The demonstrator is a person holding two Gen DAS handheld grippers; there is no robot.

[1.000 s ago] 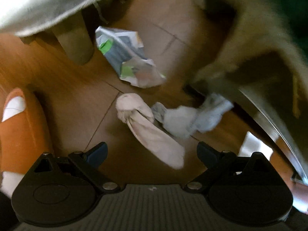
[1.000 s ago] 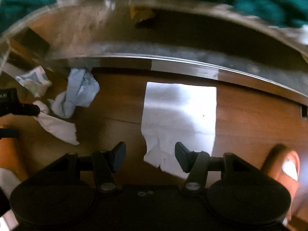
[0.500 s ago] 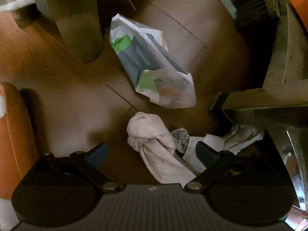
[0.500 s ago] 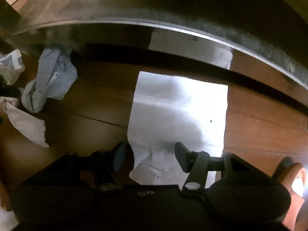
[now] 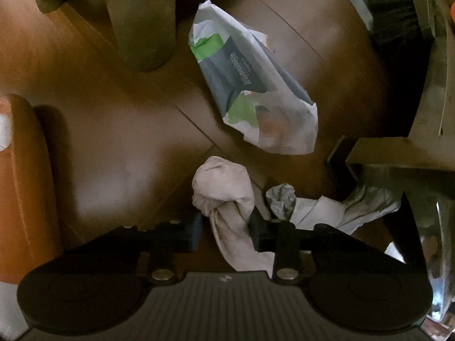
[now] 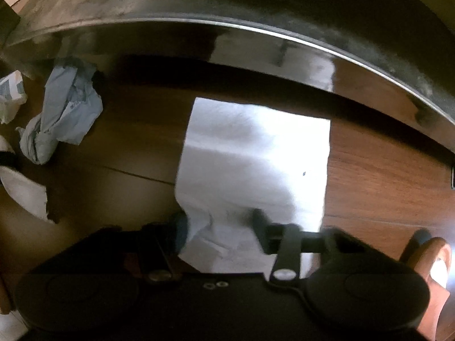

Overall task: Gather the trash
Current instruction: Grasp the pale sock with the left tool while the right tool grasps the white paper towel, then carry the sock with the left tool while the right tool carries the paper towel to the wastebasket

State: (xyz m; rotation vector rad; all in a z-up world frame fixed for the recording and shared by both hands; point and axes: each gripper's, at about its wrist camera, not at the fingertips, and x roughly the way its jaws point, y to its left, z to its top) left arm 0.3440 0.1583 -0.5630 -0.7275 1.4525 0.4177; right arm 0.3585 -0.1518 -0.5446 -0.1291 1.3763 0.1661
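At the bottom centre of each view, the left gripper jaws pinch a crumpled tissue, while the right gripper jaws straddle a flat paper sheet, still apart.

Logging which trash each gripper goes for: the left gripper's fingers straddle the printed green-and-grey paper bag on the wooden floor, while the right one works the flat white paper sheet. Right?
Not quite. In the left wrist view the left gripper has its fingers around the crumpled pinkish-white tissue wad; the printed green-and-grey paper bag lies farther ahead, untouched. The right gripper does straddle the flat white paper sheet.
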